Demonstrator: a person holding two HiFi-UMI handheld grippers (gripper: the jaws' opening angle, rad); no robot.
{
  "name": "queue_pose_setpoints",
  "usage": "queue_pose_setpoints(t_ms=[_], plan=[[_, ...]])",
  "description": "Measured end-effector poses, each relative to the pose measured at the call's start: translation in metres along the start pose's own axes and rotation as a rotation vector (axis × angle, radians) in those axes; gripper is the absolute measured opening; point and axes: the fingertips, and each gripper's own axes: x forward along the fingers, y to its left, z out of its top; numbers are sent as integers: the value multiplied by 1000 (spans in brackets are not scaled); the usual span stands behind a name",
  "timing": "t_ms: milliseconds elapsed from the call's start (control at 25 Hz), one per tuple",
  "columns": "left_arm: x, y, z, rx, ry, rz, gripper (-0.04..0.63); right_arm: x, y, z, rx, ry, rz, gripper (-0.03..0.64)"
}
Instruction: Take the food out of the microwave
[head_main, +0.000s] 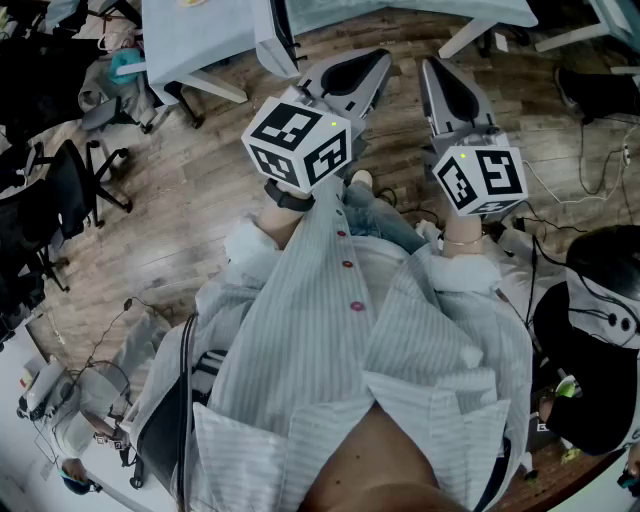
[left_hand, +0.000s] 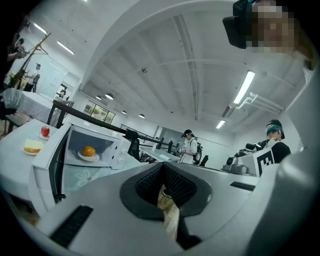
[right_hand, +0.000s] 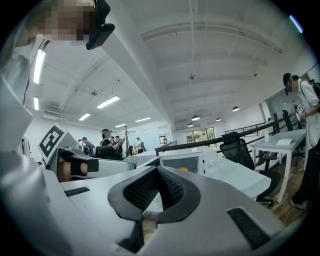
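In the left gripper view a white microwave (left_hand: 75, 150) stands on a cloth-covered table with its door (left_hand: 50, 155) swung open to the left. Inside it an orange (left_hand: 88, 150) rests on a small white plate (left_hand: 89, 157). My left gripper (left_hand: 162, 170) is shut and empty, level, still some way short of the microwave. My right gripper (right_hand: 157, 172) is also shut with nothing in it; past its jaws I see the microwave (right_hand: 187, 161) and a sliver of the orange (right_hand: 183, 169). In the head view both grippers (head_main: 372, 62) (head_main: 435, 70) are held side by side in front of my body.
Left of the microwave, a red apple (left_hand: 45, 131) and a yellow piece of cake (left_hand: 33, 146) sit on small plates. A black office chair (right_hand: 239, 150) and a white table (right_hand: 280, 144) stand to the right, with a person (right_hand: 312, 115) beside them. Other people stand further back.
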Motion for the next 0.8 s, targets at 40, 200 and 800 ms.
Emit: queue_pose_setpoints(t_ms=[40, 200, 800], plan=[[-1, -2, -1, 3, -2, -1, 8, -2, 1, 0, -4, -4, 4, 32], [-3, -7, -5, 7, -4, 1, 9, -6, 6, -2, -16, -7, 18, 32], [1, -16, -19, 12, -7, 48, 8, -15, -5, -16, 19, -2, 43, 32]])
